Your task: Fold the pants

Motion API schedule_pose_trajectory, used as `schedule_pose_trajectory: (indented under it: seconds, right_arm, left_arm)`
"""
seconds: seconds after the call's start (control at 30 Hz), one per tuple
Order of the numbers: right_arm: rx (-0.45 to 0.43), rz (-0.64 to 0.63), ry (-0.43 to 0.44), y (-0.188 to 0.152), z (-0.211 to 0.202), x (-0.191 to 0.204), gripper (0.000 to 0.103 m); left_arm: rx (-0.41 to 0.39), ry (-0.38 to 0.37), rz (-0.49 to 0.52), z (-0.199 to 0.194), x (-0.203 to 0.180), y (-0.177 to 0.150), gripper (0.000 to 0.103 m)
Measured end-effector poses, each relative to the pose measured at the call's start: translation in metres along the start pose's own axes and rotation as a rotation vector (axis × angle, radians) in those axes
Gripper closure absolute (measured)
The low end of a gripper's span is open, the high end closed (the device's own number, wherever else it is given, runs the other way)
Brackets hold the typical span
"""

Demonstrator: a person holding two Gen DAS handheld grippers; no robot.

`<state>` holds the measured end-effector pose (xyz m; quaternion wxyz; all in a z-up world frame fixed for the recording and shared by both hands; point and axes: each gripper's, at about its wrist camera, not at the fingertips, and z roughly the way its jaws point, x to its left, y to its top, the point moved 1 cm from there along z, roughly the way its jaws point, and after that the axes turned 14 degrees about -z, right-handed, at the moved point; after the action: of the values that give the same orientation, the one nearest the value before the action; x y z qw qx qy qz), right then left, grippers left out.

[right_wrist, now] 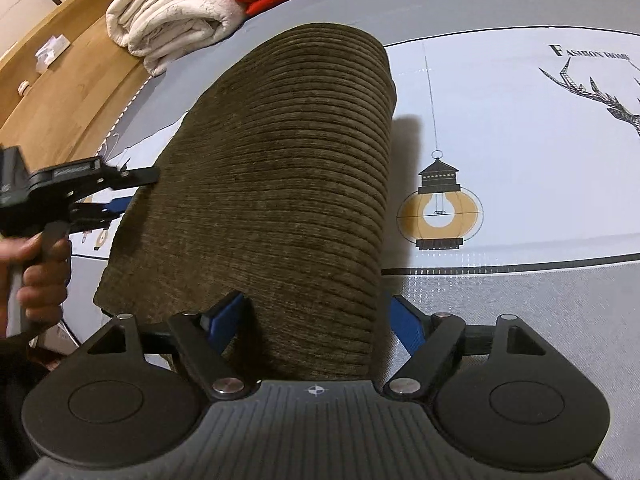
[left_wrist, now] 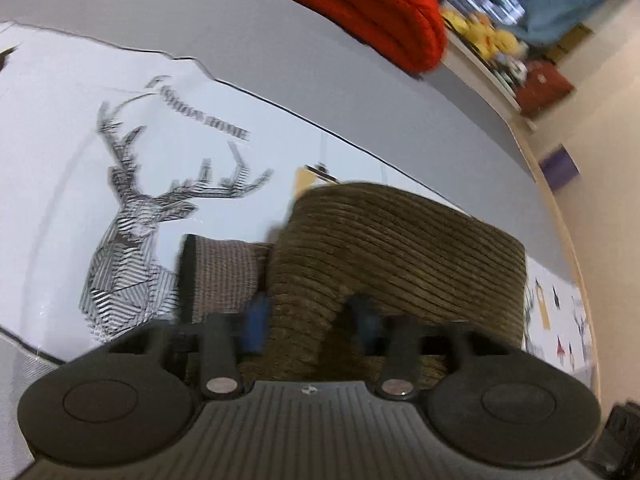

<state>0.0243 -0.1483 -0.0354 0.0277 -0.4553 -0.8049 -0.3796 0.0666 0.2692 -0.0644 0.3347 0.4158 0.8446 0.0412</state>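
Right tool (right_wrist: 320, 320) spread wide, blue fingers (right_wrist: 224, 316) flanking near fold of olive-brown corduroy pants (right_wrist: 280, 184), not pressing. Left tool (left_wrist: 312, 316) partly spread, a ridge of corduroy between its pads; grip unclear. Pants folded on grey printed bed cover (right_wrist: 520, 128), near lantern print (right_wrist: 438, 204).

Deer-print grey bedspread (left_wrist: 120, 184), folded red blanket (left_wrist: 360, 12), cream blanket (right_wrist: 168, 12), lantern print (right_wrist: 440, 204), wooden floor (right_wrist: 72, 80)
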Motion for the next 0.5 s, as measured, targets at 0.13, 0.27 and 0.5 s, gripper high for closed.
schedule_pose_trajectory:
  seconds: [0.13,0.27,0.5]
  right_arm:
    - [0.004,-0.005,0.006,0.002,0.002,0.002,0.023]
    - [-0.001,-0.010,0.024,0.005,0.004,0.004,0.022]
    - [0.024,-0.001,0.037,0.005,0.019,0.009,0.021]
  left_arm:
    - [-0.133,-0.016,0.155,-0.046,-0.017,-0.006,0.096]
    - [-0.184,0.042,0.089,-0.078,0.010,-0.006,0.093]
    - [-0.032,0.116,-0.051,-0.049,0.052,-0.010,0.017]
